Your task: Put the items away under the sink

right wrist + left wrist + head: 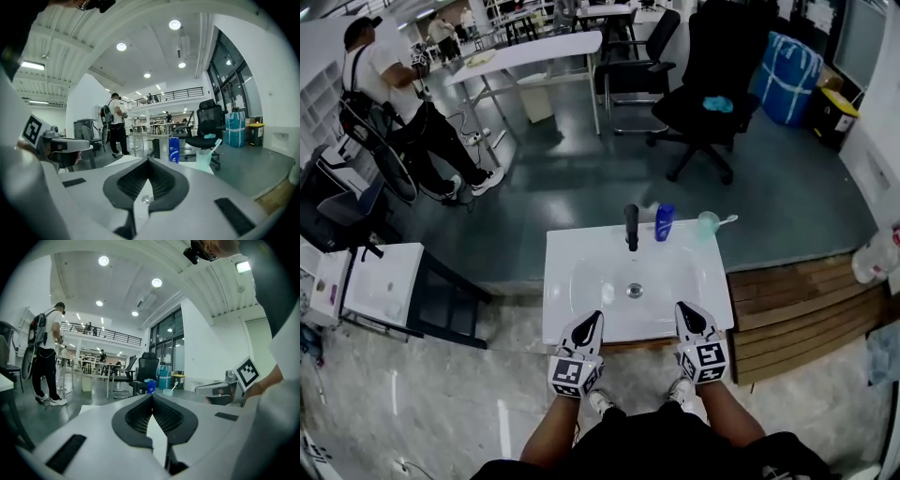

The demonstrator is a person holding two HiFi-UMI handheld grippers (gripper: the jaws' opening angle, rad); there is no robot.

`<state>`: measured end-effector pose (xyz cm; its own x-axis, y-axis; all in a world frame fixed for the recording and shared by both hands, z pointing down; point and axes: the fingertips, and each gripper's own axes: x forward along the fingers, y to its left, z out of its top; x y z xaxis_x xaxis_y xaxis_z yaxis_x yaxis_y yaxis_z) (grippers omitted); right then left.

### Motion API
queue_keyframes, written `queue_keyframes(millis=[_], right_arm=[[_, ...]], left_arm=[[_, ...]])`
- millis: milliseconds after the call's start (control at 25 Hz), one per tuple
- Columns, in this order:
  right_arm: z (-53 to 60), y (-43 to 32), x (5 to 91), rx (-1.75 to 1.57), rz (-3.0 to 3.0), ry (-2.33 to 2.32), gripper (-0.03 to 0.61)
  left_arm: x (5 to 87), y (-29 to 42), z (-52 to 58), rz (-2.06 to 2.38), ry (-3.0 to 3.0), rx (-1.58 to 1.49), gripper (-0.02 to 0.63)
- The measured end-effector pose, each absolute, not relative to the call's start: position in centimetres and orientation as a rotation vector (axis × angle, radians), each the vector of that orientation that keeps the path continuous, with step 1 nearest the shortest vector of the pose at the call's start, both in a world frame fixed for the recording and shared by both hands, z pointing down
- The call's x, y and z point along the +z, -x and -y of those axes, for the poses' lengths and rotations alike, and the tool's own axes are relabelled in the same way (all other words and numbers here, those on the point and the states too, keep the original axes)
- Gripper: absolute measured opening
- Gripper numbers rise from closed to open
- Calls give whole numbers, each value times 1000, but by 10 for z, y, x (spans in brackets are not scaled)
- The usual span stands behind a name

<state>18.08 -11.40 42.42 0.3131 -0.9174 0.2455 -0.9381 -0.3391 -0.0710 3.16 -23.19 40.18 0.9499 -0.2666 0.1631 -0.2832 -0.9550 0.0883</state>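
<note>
The blue plastic bottle (664,223) with white print stands upright on the back ledge of the white ceramic sink (581,246), just right of the black, matte, column-shaped tap (631,227). Beside the bottle, further right, stands a translucent pale-green plastic cup (707,224) with a white toothbrush (727,221) leaning out of it. Bottle and cup stand close together, but no view shows whether they touch.

Both items lie across the basin from the claws, well apart from them. The left gripper (592,319) and the right gripper (686,309) hover over the near rim of the sink, pointing toward the tap. Each has a white, smooth shell with black ribbed pads and a marker cube at its rear. The left gripper view shows its jaws clenched tip to tip with nothing between them, and the right gripper view shows the same, with the bottle (174,149) and cup (205,159) ahead of it, past its tips.

The basin is shallow and glossy, with a round metal drain (635,291) at its middle. To the right of the sink lies a slatted brown wooden platform (797,309).
</note>
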Motion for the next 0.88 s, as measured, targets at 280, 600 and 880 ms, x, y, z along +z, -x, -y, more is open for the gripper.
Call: queue_keyframes(millis=[280, 600, 880], right_arm=[[105, -239, 461, 427, 1624, -2513, 18], [113, -300, 494, 418, 1563, -2522, 20], [125, -354, 512, 438, 1456, -2541, 25]], left_arm=[[421, -67, 226, 399, -2989, 277, 15], [443, -105, 229, 375, -3009, 329, 15], [451, -129, 233, 356, -3006, 361, 15]])
